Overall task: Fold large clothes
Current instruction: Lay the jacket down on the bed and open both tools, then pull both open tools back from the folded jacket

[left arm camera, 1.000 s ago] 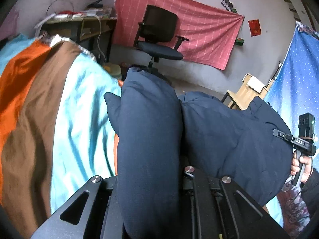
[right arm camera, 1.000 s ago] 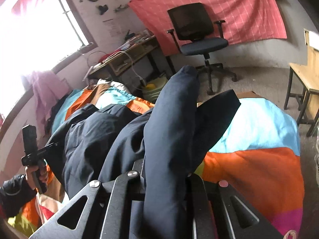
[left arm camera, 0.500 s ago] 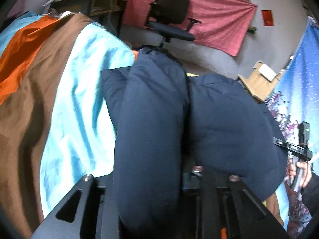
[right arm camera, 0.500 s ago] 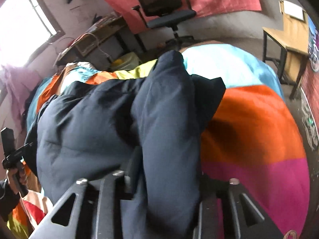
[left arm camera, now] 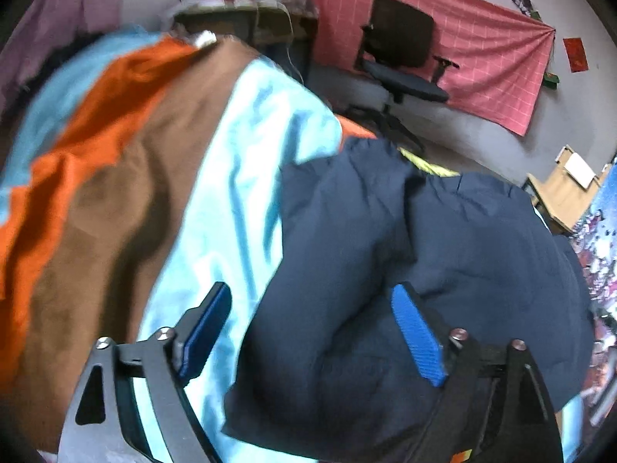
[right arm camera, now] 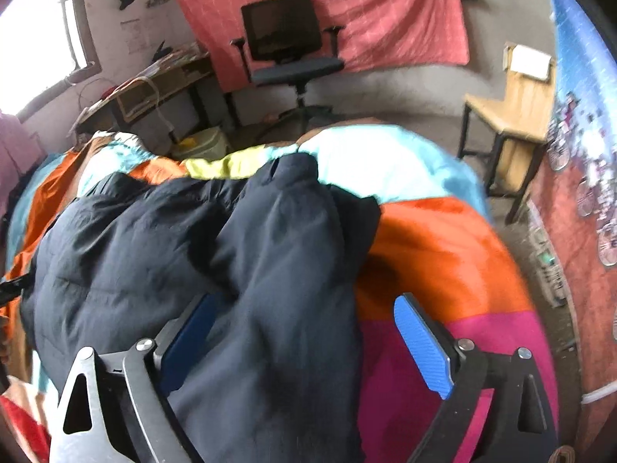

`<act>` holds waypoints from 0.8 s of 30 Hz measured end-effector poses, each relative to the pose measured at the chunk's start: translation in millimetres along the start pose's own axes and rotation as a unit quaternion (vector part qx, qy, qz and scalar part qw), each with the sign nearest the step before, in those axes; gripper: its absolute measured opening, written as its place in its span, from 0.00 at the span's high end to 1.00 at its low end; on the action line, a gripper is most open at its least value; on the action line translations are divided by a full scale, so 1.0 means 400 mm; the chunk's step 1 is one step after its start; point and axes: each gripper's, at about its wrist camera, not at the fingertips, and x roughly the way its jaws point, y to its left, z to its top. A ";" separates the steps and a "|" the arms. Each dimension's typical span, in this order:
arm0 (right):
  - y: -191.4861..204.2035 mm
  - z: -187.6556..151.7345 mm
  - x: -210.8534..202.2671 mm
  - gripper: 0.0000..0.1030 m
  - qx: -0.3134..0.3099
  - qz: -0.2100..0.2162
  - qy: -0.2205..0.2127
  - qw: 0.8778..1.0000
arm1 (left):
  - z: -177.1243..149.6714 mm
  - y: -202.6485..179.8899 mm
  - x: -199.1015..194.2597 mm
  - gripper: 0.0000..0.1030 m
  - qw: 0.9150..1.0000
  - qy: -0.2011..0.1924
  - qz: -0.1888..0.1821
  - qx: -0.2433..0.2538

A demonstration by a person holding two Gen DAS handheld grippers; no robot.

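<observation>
A navy padded jacket [left arm camera: 443, 270] lies bunched on a bedspread [left arm camera: 115, 212] of orange, brown and light blue blocks. My left gripper [left arm camera: 312, 332] hovers just over the jacket's near left end. Its jaws are opening, a fold of the jacket lies between them, and the blue pads [left arm camera: 418, 335] stand clear of the cloth. In the right wrist view the same jacket [right arm camera: 193, 247] rests on the orange and magenta part of the bedspread [right arm camera: 443, 254]. My right gripper [right arm camera: 304, 347] is over a thick fold, jaws opening, with the right pad [right arm camera: 422, 351] well off the fabric.
A black office chair [right arm camera: 289, 50] stands beyond the bed before a pink wall cloth [right arm camera: 347, 11]. A cluttered desk [right arm camera: 154, 88] is at the back left, with a pale bucket [right arm camera: 200, 142] under it. A wooden chair [right arm camera: 516, 108] and a blue hanging [right arm camera: 578, 77] are to the right.
Both grippers were shut on folds of the jacket; their jaws have now spread wide and let go. Both hands sank toward the bed, and the jacket has settled onto the bedspread.
</observation>
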 end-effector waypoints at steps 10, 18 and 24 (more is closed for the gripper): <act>0.120 -0.031 -0.147 0.00 -0.026 -0.003 -0.093 0.995 | -0.063 -0.157 -0.126 0.02 0.992 -0.088 -0.007 0.085; 0.189 -0.082 -0.218 0.00 -0.034 0.002 -0.127 0.991 | -0.100 -0.244 -0.154 0.02 0.988 -0.106 -0.025 0.109; 0.225 -0.133 -0.248 0.00 -0.032 0.005 -0.135 0.990 | -0.135 -0.248 -0.156 0.02 0.989 -0.102 -0.024 0.106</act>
